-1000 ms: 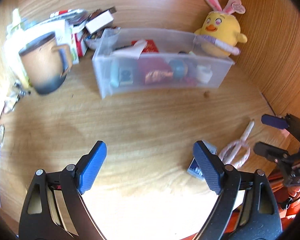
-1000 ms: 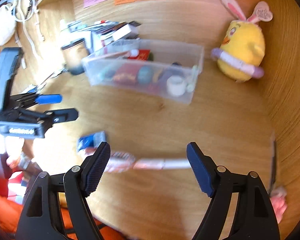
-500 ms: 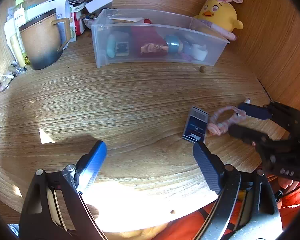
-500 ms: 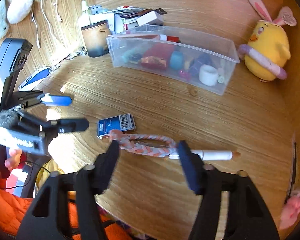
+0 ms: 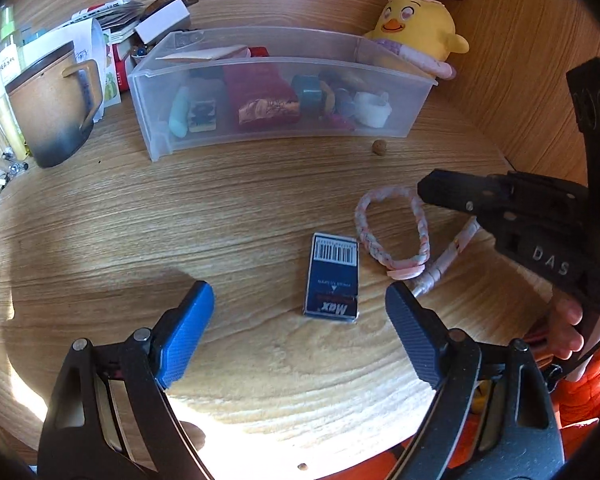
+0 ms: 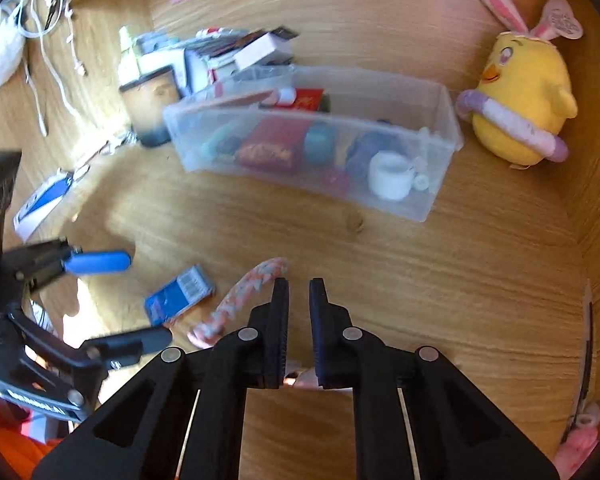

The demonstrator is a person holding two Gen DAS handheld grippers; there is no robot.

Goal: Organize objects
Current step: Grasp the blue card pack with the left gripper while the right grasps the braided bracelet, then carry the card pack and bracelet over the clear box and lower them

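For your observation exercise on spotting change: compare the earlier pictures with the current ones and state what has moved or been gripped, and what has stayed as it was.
The right gripper has closed from wide open onto the pen with the braided pink loop; a narrow gap remains between its fingers. The left gripper stays open, holding nothing. The blue box, clear bin, mug and yellow plush chick stay put.

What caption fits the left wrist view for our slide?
Open left gripper hovers over a blue box beside a braided loop, clear bin behind.
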